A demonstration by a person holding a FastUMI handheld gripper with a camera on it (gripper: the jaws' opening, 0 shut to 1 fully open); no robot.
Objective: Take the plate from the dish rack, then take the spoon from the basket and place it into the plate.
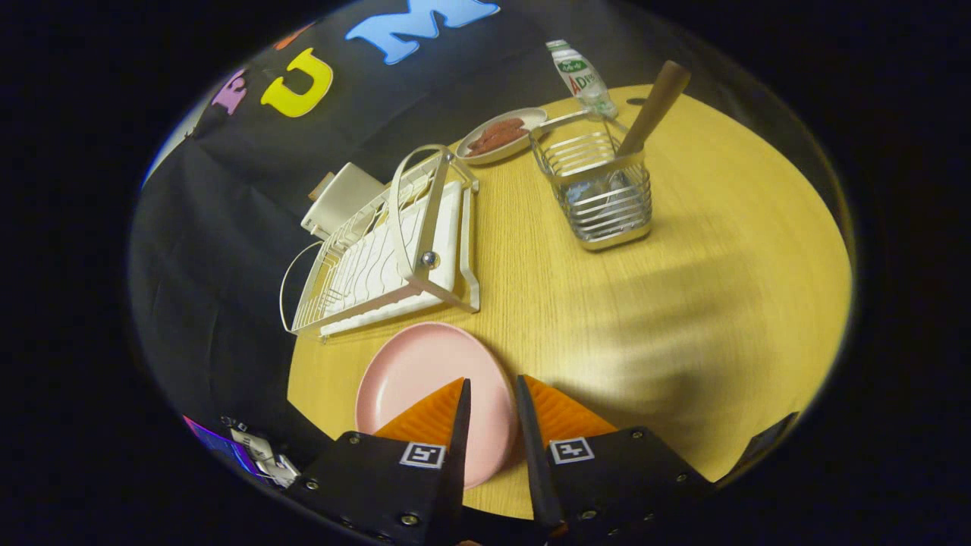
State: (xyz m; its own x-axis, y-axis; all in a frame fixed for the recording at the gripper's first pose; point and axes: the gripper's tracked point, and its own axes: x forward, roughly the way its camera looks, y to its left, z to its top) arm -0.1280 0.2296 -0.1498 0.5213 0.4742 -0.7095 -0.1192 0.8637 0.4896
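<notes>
Hovering over pink plate lying on tabletop — claw slightly parted, empty — needing wider opening, aiming for spoon handle in basket.

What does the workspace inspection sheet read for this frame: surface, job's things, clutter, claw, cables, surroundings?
Surface: round pale wooden table, partly in shadow.
Job's things: flat pink round plate lies on the table in front of the white wire dish rack, out of it. Wooden-handled spoon stands in the silver wire basket.
Clutter: small oval dish of reddish food and a clear plastic bottle beyond the rack and basket; a white box behind the rack.
Claw: claw hangs over the plate's near edge, fingers apart, nothing between them.
Cables: nothing seen.
Surroundings: black cloth booth wall.
</notes>
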